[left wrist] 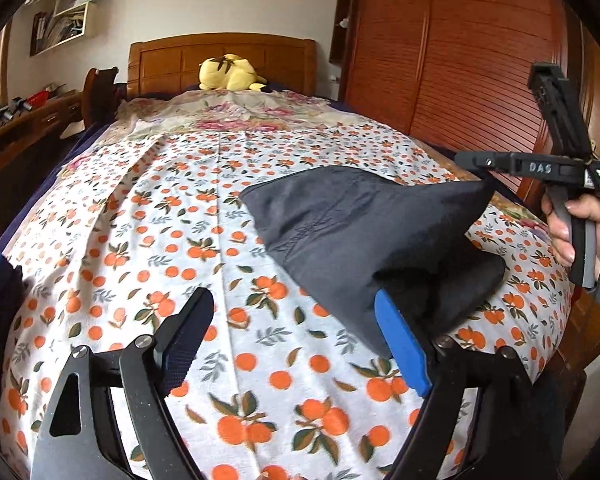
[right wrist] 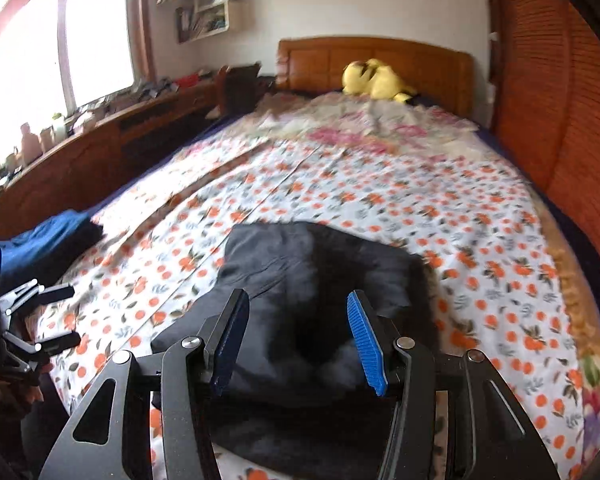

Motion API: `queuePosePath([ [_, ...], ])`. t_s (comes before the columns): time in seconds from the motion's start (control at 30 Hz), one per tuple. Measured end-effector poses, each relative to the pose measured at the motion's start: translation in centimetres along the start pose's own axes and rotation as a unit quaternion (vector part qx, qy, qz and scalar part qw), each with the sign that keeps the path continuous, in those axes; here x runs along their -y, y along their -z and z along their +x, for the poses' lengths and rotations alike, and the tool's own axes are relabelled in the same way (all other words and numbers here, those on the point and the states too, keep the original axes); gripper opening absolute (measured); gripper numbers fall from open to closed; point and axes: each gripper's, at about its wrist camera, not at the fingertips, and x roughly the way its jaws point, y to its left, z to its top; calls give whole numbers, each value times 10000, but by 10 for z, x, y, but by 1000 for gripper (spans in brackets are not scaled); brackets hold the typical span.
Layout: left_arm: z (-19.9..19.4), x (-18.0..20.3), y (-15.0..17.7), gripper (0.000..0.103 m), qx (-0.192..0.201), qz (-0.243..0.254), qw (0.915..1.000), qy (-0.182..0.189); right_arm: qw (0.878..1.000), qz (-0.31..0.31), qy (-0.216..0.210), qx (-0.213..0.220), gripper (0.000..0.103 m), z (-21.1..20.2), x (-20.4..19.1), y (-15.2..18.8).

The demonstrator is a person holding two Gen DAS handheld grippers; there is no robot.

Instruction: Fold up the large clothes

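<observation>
A dark grey garment (left wrist: 340,232) lies part-folded on the orange-print bedsheet (left wrist: 180,220), toward the bed's right side. One corner of it is drawn up into a peak at my right gripper (left wrist: 476,162), which a hand (left wrist: 568,232) holds above the bed's right edge. In the right wrist view, blurred dark cloth (right wrist: 300,264) sits between the blue pads of my right gripper (right wrist: 298,298), which is shut on it. My left gripper (left wrist: 292,300) stands open over the sheet. The garment's near fold rests against its right pad (left wrist: 400,344), unpinched. It also shows open as the left gripper (right wrist: 56,316) at the left edge.
Folded blue clothes (right wrist: 48,240) lie at the bed's left edge. A yellow plush toy (left wrist: 230,74) sits by the wooden headboard (left wrist: 220,56) on a floral blanket. A slatted wardrobe (left wrist: 460,60) runs along the right, and a cluttered desk (right wrist: 100,140) under the window runs along the left.
</observation>
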Motion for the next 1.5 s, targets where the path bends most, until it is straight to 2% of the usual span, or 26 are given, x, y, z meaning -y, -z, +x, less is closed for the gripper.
queuePosePath([
  [0.23,3,-22,16,83,-97,-166,9998,5,9977,48,0,-678,53,42,7,-6],
  [0.4,7,-28,23,83,-152,-203,9997,49,9922,294,-295,-1172,53,71,14,-9],
  [0.6,11,-26,26,83,-193,-196,9996,46,9888,408,-559,-1325,53,85,21,-4],
  [0.67,12,-25,25,83,-207,-187,9996,36,9879,332,-742,-1320,35,85,19,-1],
  [0.7,13,-24,25,83,-212,-176,9996,29,9881,234,-758,-1317,30,82,16,2],
  [0.73,13,-22,24,83,-205,-163,9997,22,9886,103,-763,-1294,17,80,13,4],
  [0.87,11,-16,22,83,-194,-124,9997,32,9941,-214,-531,-921,6,58,5,0],
  [1.03,7,-4,18,83,-163,0,9999,7,9991,-194,-294,-215,4,11,17,-17],
  [1.2,6,1,13,83,-128,66,9999,24,9999,-75,110,72,4,-23,47,-8],
  [1.3,7,5,13,83,-126,88,9999,80,9988,181,441,88,4,-31,71,15],
  [1.37,8,7,13,83,-132,127,9998,110,9959,481,744,-188,4,-21,98,45],
  [1.43,8,9,14,83,-148,160,9997,132,9918,724,822,-657,4,5,118,73],
  [1.5,9,10,15,83,-179,201,9996,130,9893,843,891,-792,4,17,123,91],
])
